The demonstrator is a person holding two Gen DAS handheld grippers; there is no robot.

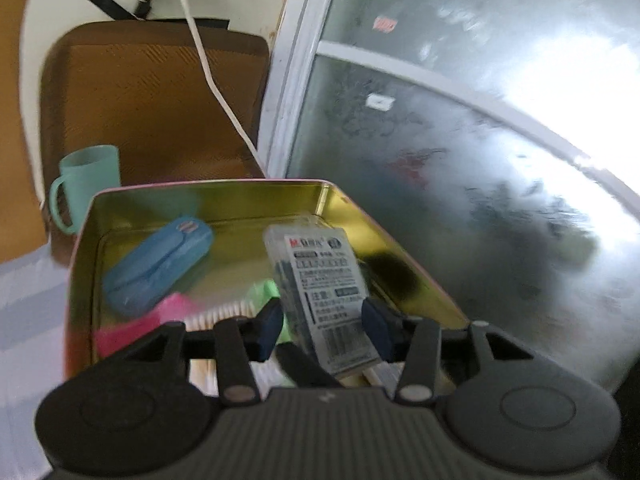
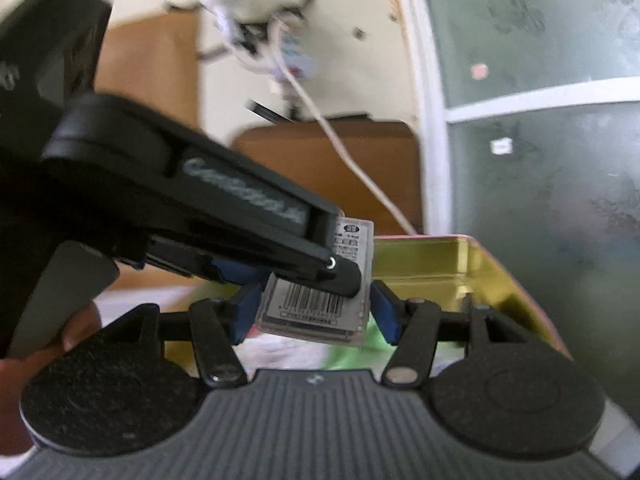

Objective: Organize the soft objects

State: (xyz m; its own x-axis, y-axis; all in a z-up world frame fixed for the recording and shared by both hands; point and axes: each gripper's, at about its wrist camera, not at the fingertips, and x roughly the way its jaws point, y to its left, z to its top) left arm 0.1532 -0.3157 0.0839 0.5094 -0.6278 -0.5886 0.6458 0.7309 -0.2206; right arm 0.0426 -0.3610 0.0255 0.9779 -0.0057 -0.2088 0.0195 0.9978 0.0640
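Note:
A clear plastic refill box [image 1: 324, 292] with a printed label and barcode hangs over the gold tin [image 1: 200, 204]. My left gripper [image 1: 322, 326] is open around its lower half, pads apart from its sides. In the right wrist view the same box [image 2: 320, 300] sits between the pads of my right gripper [image 2: 314, 312], which close on it. The left gripper's black body [image 2: 180, 200] crosses in front. In the tin lie a blue case [image 1: 160, 264], a pink item [image 1: 132, 328], a green item [image 1: 264, 292] and white cotton swabs [image 1: 220, 316].
A teal mug [image 1: 86, 184] stands behind the tin on the left. A brown mat [image 1: 152, 100] leans on the wall with a white cable [image 1: 204, 64] across it. A frosted window [image 1: 460, 140] fills the right side.

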